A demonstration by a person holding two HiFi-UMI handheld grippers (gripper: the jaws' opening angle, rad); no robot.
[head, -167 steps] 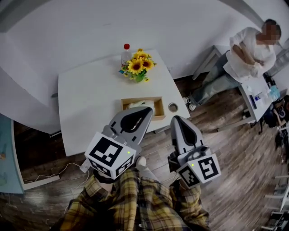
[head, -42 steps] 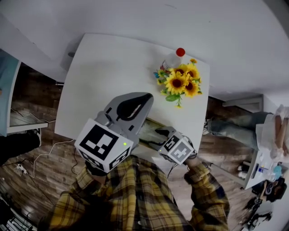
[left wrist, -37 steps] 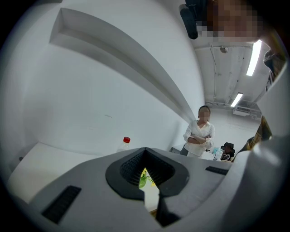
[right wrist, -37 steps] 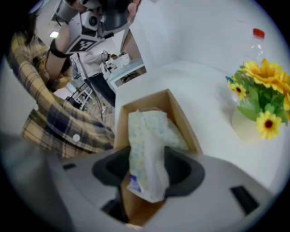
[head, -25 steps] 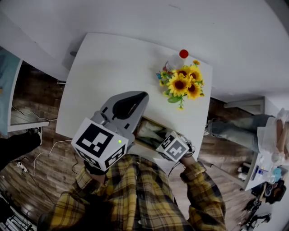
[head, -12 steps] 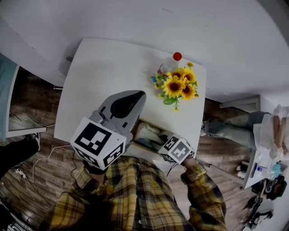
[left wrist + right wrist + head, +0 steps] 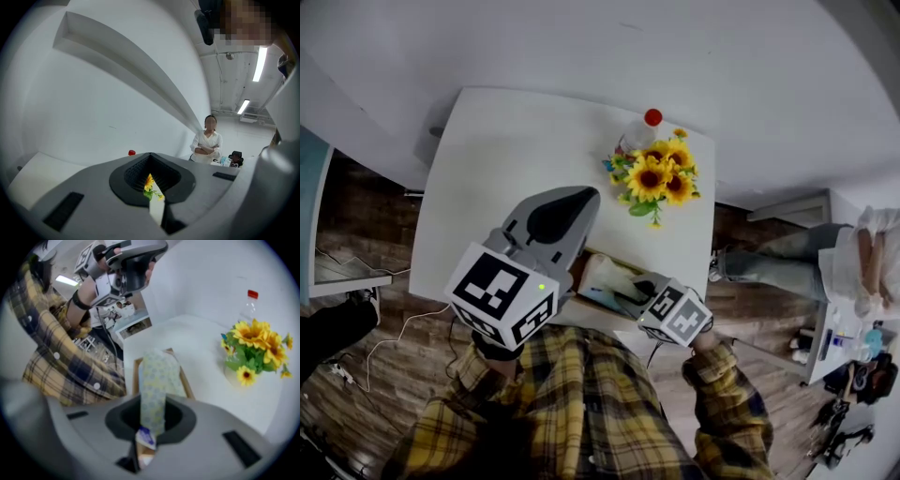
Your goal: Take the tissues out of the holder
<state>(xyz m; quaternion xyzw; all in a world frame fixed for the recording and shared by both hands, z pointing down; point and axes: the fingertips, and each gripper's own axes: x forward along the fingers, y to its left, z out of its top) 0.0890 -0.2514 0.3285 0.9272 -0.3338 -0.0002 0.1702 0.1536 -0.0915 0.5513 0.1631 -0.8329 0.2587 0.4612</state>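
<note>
A tissue pack (image 7: pixel 157 378) with a pale flowered wrapper hangs tilted above the wooden holder (image 7: pixel 136 373), its far end over the holder's inside. My right gripper (image 7: pixel 152 420) is shut on the pack's near end, its jaws having just been closing with the pack between them. In the head view the pack (image 7: pixel 605 275) sticks out of the right gripper (image 7: pixel 639 289) at the table's near edge. My left gripper (image 7: pixel 577 199) is held level above the table to the left of the holder. The left gripper (image 7: pixel 151 187) is shut with nothing in it.
Sunflowers (image 7: pixel 654 178) in a pot and a red-capped bottle (image 7: pixel 643 129) stand beyond the holder on the white table (image 7: pixel 506 150). A person (image 7: pixel 861 255) in white sits off to the right, past the table. Wooden floor surrounds the table.
My right gripper has risen and carries the tissue pack up from the holder. The left gripper stays where it was.
</note>
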